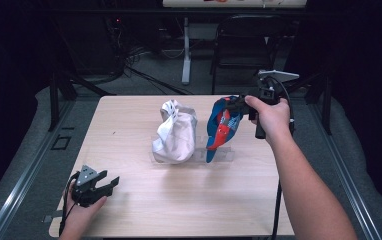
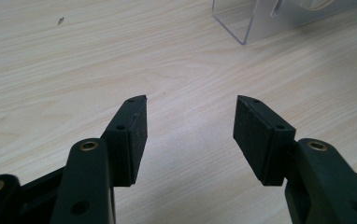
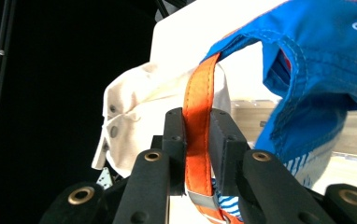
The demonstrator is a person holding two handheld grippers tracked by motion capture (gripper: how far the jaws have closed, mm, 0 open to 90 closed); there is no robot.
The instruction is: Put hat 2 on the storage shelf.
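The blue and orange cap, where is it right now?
In the high view, the blue and orange fabric cap hangs from the right gripper at the table's right middle, over the clear plastic stand, just right of the white cloth cap.

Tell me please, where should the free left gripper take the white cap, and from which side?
A judgement: take the white cap at its bunched top, where the fabric gathers into a thin fold that jaws can close on. Come from the left, since the blue cap hangs close on its right, held by the right gripper. The left gripper rests open on the table.
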